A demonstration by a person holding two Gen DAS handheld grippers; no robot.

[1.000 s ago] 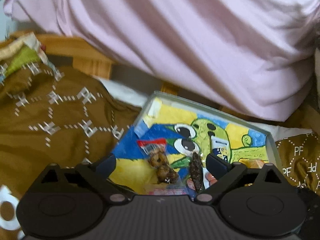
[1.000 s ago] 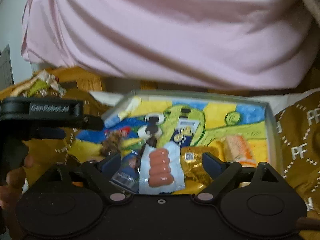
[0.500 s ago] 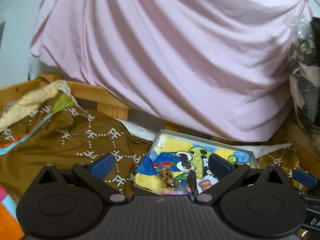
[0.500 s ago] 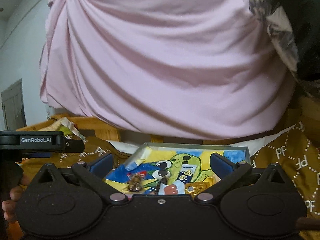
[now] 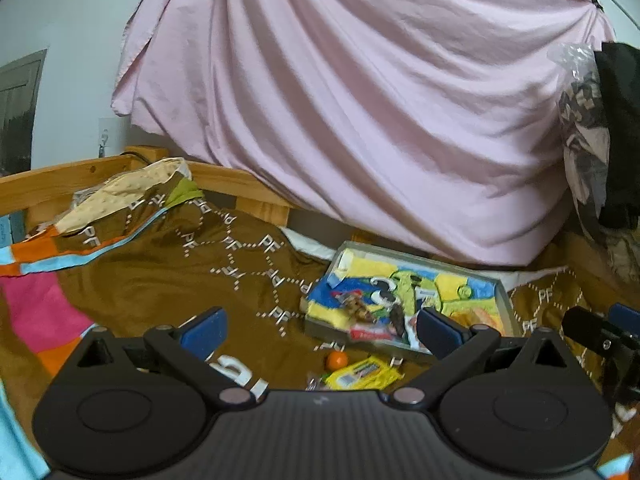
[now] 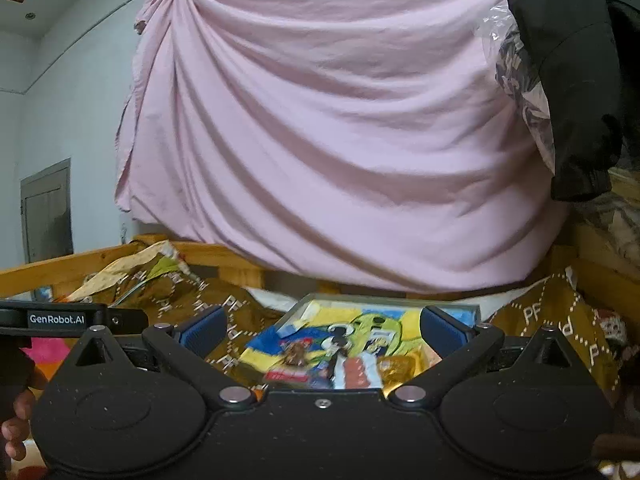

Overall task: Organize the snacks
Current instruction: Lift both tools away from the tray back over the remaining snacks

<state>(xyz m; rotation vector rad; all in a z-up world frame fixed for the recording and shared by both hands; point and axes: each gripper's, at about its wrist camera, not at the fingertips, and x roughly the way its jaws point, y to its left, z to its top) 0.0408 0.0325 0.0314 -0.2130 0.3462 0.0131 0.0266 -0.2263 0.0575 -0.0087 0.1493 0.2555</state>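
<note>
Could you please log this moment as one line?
left tool open, empty | right tool open, empty | snacks in tray | yellow packet outside

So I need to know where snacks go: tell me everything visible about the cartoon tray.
The tray is a shallow rectangular box with thin grey walls, its floor printed with a green cartoon figure on yellow and blue. It lies flat on the brown patterned blanket, below the pink sheet. Several snack packets lie inside; neither gripper touches it.
</note>
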